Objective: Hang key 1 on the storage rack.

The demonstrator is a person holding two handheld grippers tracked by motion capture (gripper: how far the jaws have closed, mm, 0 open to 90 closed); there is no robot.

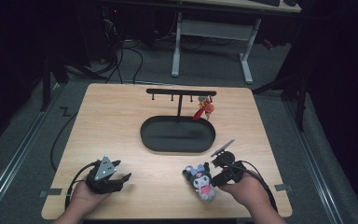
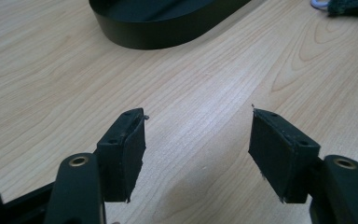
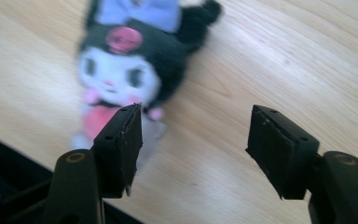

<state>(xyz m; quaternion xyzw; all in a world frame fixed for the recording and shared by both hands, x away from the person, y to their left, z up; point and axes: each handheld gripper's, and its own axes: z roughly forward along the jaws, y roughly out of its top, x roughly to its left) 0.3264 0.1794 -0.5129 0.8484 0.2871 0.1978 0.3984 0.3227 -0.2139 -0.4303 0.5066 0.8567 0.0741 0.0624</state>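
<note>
As seen from the high view, the pale wood-grain tabletop (image 1: 121,116) carries a black oval tray (image 1: 177,134) with a low rim near its centre. From the tray's far side rises a thin black post with a horizontal bar, forming a T-shaped rack (image 1: 181,92) with short pegs. A small red and orange figure (image 1: 204,108) hangs at the right end of that bar. The left hand-held gripper (image 1: 114,175), black with a grey three-cornered plate on top, rests low at the near left, held in the person's left hand (image 1: 85,198). The right hand-held gripper (image 1: 214,168) sits at the near right, just beside a plush toy (image 1: 199,179) lying on the tabletop near the front edge. The toy has a black hood, white face and pink body.

From the left gripper view, the left hand-held gripper (image 2: 198,144) has its jaws well apart, with flat, matte rectangular pads and bare wood grain between them. The tray's smooth curved wall (image 2: 168,28) lies ahead.

From the right gripper view, the right hand-held gripper (image 3: 196,144) also stands with jaws apart, gripping nothing. The plush toy (image 3: 126,74), soft-textured and blurred, lies just beyond the left jaw, partly overlapped by it.
</note>
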